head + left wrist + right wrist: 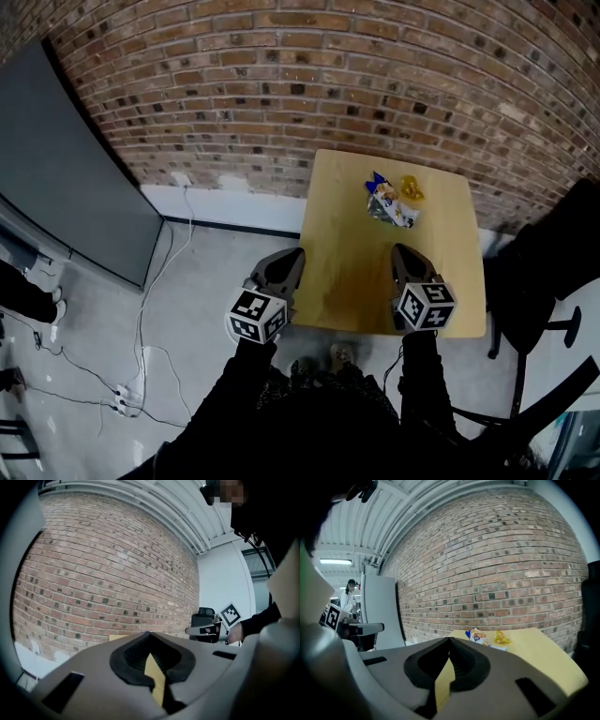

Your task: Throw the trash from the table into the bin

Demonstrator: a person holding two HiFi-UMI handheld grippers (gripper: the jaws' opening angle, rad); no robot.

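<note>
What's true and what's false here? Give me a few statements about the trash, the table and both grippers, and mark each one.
1. The wrappers lie at the far end of the table, near the brick wall. True.
2. The right gripper holds a wrapper. False: its jaws are together with nothing between them.
3. The left gripper is shut and empty. True.
4. The black chair stands left of the table. False: it stands at the table's right.
</note>
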